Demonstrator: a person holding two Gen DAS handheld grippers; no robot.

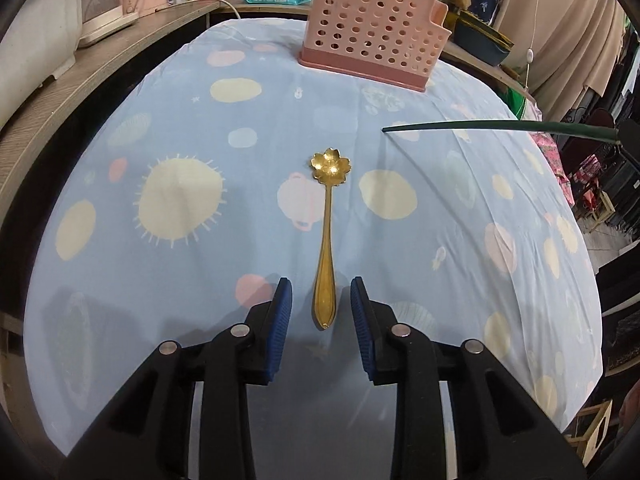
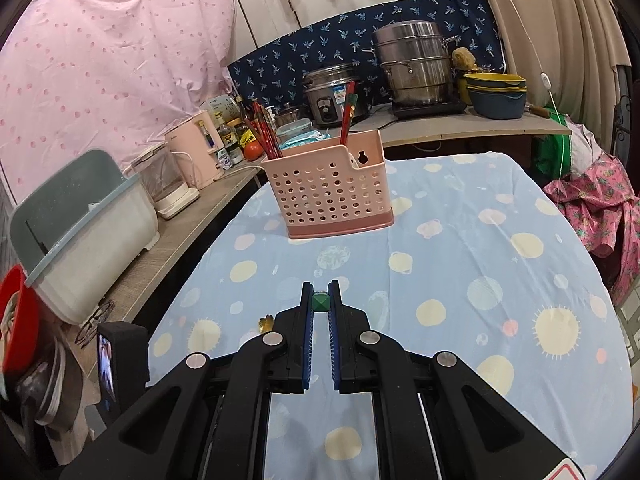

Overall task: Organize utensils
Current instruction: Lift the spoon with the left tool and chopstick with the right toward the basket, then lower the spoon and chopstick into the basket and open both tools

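A gold spoon with a flower-shaped bowl lies on the blue patterned tablecloth. My left gripper is open, its blue pads either side of the spoon's handle end. My right gripper is shut on a dark green chopstick, seen end-on; in the left wrist view the chopstick reaches in from the right above the cloth. A pink perforated utensil holder stands at the far side of the table, with red chopsticks in it. The holder also shows in the left wrist view.
A wooden counter runs along the left with a white bin, a blender and a pink kettle. Pots and bowls stand on the back shelf. Pink cloth hangs off the table's right.
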